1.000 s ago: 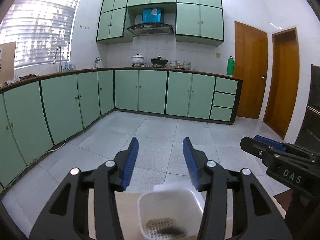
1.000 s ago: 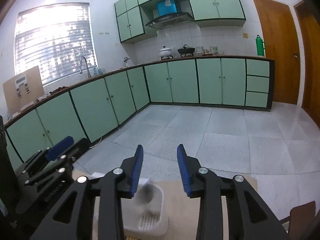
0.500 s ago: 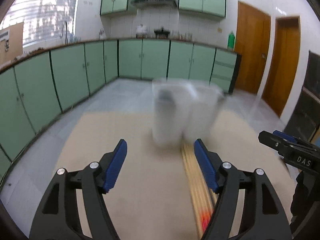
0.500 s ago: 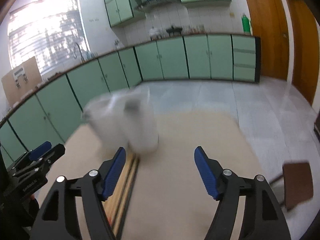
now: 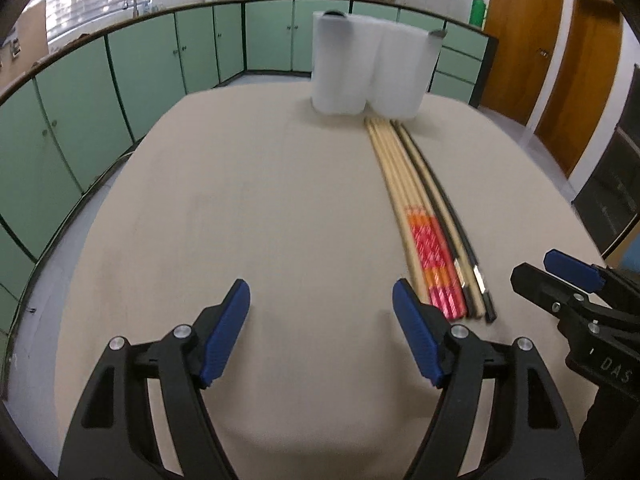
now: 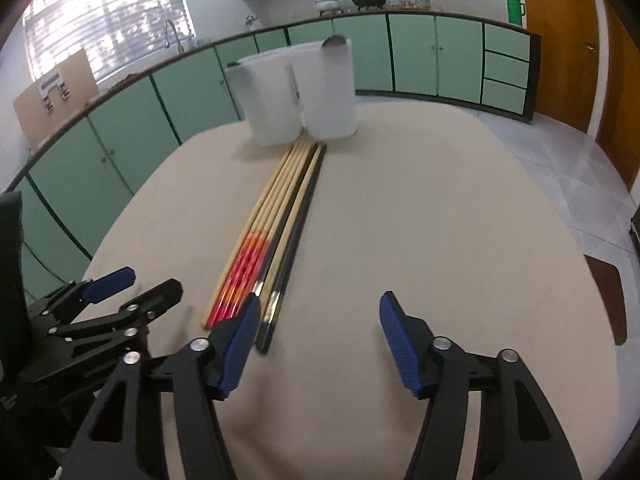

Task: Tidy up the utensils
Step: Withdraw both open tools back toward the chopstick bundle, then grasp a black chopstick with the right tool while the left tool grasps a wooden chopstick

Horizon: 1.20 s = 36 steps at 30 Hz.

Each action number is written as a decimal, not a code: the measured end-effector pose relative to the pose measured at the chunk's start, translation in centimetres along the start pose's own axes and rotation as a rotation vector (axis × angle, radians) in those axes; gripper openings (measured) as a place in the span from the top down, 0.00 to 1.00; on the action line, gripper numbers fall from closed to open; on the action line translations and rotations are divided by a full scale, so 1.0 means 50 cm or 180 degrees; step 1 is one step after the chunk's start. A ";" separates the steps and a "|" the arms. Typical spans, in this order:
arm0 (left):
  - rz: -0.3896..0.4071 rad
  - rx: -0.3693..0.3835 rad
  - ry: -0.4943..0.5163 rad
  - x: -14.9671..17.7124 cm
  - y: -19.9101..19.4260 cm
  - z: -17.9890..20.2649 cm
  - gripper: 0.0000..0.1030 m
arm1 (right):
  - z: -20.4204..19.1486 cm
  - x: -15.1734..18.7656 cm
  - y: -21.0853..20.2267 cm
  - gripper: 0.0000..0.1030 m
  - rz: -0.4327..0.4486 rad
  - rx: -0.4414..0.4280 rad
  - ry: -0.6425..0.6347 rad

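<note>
A single beige table (image 5: 280, 216) filled most of both views as I held my two grippers low over its near edge. Behind it ran one long row of green cabinets (image 5: 160, 64) under a countertop, with two wooden doors (image 5: 520, 36) at the far right and a bright window (image 6: 108, 24) at the left. Two pots (image 6: 348, 2) and one green bottle (image 6: 516, 8) stood on that countertop, well apart from the table.

At the table's far end stood one white utensil holder (image 5: 368, 72), upright, its two rounded compartments side by side. What lay inside them I could not tell.

One bundle of chopsticks (image 5: 416, 208) lay flat on the table, running from just in front of the holder back toward me. I counted about four pale wooden ones (image 6: 264, 216) with red and orange patterned ends, and beside them about three darker ones (image 6: 300, 216) with metal bands near the end, though blur kept the count uncertain. All lay touching, side by side.

My left gripper (image 5: 320, 336) hung spread wide with nothing between its blue pads, its right finger (image 5: 416, 336) just beside the patterned ends. My right gripper (image 6: 316, 344) was likewise wide apart and held nothing, its left finger (image 6: 236, 344) covering the near tips of the bundle. Nothing else stood between either gripper and the chopsticks.
</note>
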<state>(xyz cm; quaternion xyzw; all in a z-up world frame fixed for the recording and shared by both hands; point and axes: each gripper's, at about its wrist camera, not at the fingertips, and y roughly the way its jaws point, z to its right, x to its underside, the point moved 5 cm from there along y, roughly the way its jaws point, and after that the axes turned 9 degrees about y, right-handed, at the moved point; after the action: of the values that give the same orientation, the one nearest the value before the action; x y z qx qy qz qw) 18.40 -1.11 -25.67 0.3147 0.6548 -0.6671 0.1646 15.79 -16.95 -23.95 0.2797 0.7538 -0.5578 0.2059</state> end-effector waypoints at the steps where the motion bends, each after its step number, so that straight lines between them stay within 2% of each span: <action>1: -0.0021 -0.0002 0.0005 0.005 0.002 0.001 0.30 | -0.005 0.007 0.001 0.44 -0.0014 0.0003 -0.0014; 9: -0.0071 -0.0007 0.0030 0.020 0.002 0.005 0.30 | -0.027 0.045 0.013 0.51 -0.0119 0.0112 -0.0165; 16: -0.0078 -0.0019 0.0061 0.020 0.000 0.010 0.29 | 0.000 0.034 0.005 0.53 -0.0055 0.0311 -0.0118; 21: -0.0078 -0.0017 0.0055 0.021 0.001 0.007 0.28 | 0.003 0.033 -0.005 0.54 -0.0078 0.0098 -0.0044; 22: -0.0080 -0.0019 0.0054 0.021 0.001 0.007 0.28 | 0.000 0.035 -0.004 0.56 -0.0077 0.0096 -0.0068; 28: -0.0082 -0.0006 0.0063 0.020 -0.001 0.009 0.28 | -0.019 0.038 0.013 0.81 -0.0108 0.0082 -0.0150; 29: -0.0077 -0.0002 0.0068 0.020 -0.001 0.009 0.28 | -0.021 0.038 0.015 0.91 -0.0119 0.0062 -0.0156; 30: -0.0068 0.0006 0.0077 0.020 -0.002 0.011 0.28 | -0.023 0.038 0.018 0.93 -0.0137 0.0044 -0.0166; 36: -0.0037 0.0138 0.0104 0.012 -0.006 0.032 0.28 | -0.010 0.035 0.012 0.94 -0.0090 0.0124 -0.0124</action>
<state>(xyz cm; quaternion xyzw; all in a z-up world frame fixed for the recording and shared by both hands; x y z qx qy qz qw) 17.41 -2.52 -25.92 0.3253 0.6447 -0.6768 0.1432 14.85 -16.02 -25.31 0.2622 0.7425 -0.5805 0.2072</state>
